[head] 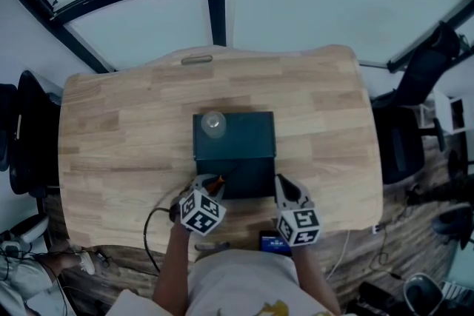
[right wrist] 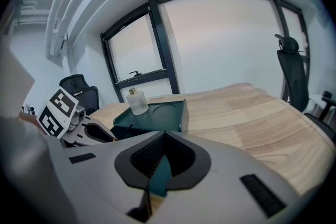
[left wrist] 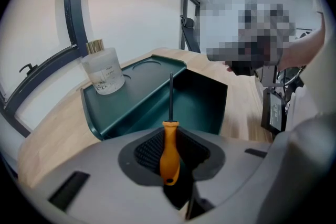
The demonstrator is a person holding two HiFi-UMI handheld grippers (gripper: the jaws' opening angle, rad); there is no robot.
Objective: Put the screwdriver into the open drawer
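The screwdriver [left wrist: 169, 153] has an orange handle and a dark shaft that points up over the open drawer [left wrist: 203, 104]. My left gripper [left wrist: 169, 150] is shut on its handle. In the head view this gripper [head: 214, 186] sits at the front left corner of the dark green drawer [head: 250, 179], with the screwdriver [head: 218, 181] at its tip. My right gripper [head: 282, 186] is at the drawer's front right corner. In the right gripper view its jaws [right wrist: 159, 166] stand close together, with a strip of green drawer wall between them.
The dark green drawer box [head: 241, 135] stands mid-table with a clear glass bottle [head: 213, 123] on its top. A phone [head: 272, 242] lies at the table's near edge, and a black cable [head: 151, 223] curls at the left. Office chairs stand at both sides of the table.
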